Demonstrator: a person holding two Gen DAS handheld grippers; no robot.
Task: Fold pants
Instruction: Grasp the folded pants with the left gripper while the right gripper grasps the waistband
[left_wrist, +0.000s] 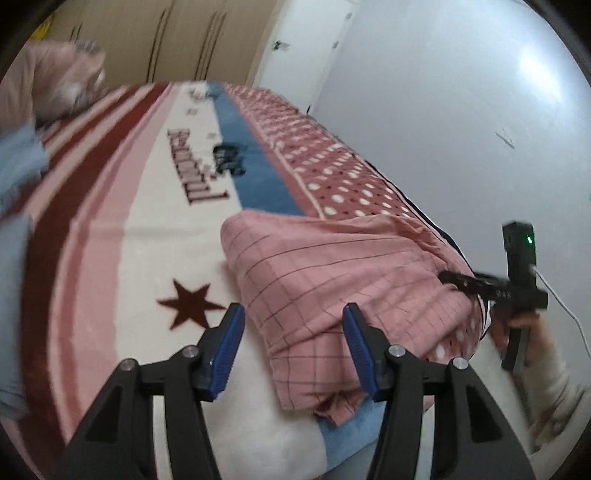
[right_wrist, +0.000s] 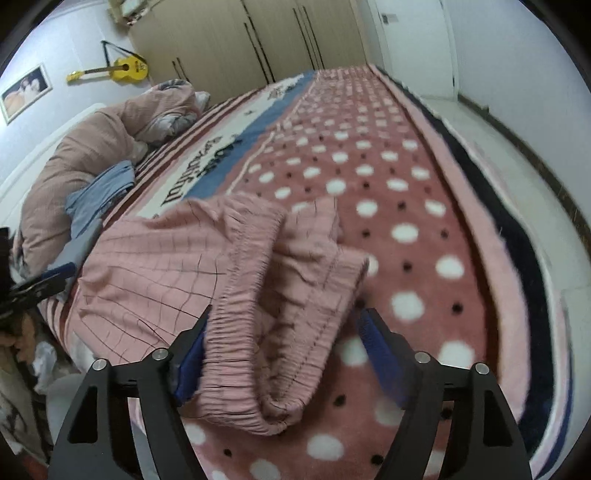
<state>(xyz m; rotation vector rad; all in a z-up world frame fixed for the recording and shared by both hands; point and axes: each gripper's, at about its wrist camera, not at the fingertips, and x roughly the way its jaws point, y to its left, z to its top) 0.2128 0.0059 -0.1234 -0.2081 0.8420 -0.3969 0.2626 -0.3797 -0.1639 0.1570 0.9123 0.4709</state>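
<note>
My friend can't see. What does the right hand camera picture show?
Pink checked pants lie folded on a polka-dot blanket on a bed, their stretchy waistband between the open blue pads of the right gripper. Behind are blue clothes, a wardrobe and a yellow guitar.

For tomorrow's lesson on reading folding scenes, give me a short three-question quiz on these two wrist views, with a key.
1. True or false: the right tool is clamped shut on the waistband of the pink checked pants.
2. What hangs on the far wall, in the right wrist view? A) a clock B) a yellow guitar C) a mirror
3. Fill in: the pants lie on a blanket whose near part is pink with white ____.

Key
1. False: the pads stand apart, with the waistband lying loose between them.
2. B
3. dots
</note>
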